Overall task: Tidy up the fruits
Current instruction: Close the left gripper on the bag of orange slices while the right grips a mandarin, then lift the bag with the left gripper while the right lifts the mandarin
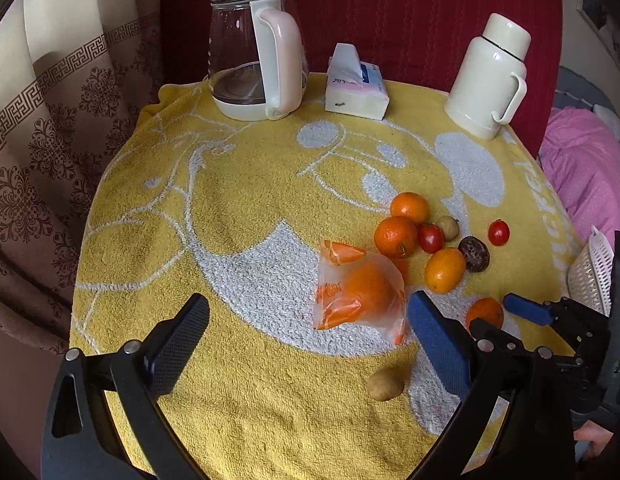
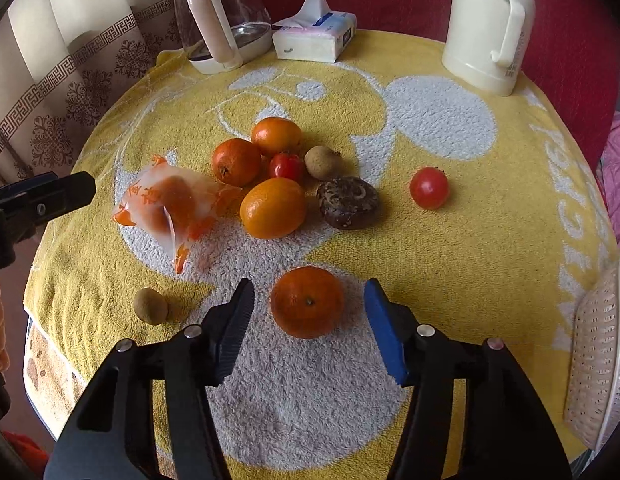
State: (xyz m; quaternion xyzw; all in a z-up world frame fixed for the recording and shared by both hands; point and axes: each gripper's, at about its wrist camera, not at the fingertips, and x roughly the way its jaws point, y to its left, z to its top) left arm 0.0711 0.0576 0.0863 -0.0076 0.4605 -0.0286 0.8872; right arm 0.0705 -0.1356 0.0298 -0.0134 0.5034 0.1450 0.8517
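Fruit lies on a yellow towel (image 2: 390, 248). In the right wrist view my right gripper (image 2: 310, 322) is open around a tangerine (image 2: 307, 307), one finger on each side, not touching. Further off lie three more tangerines (image 2: 273, 213), two cherry tomatoes (image 2: 428, 187), a dark shrivelled fruit (image 2: 347, 201), a longan (image 2: 321, 162), another longan (image 2: 150, 305) and an orange in a plastic bag (image 2: 169, 204). In the left wrist view my left gripper (image 1: 310, 334) is open and empty just in front of the bagged orange (image 1: 360, 294).
A glass kettle (image 1: 255, 56), a tissue pack (image 1: 356, 86) and a cream thermos (image 1: 490, 76) stand along the far edge. A white perforated basket (image 2: 598, 360) sits at the right edge. A curtain hangs left; a pink cloth lies right.
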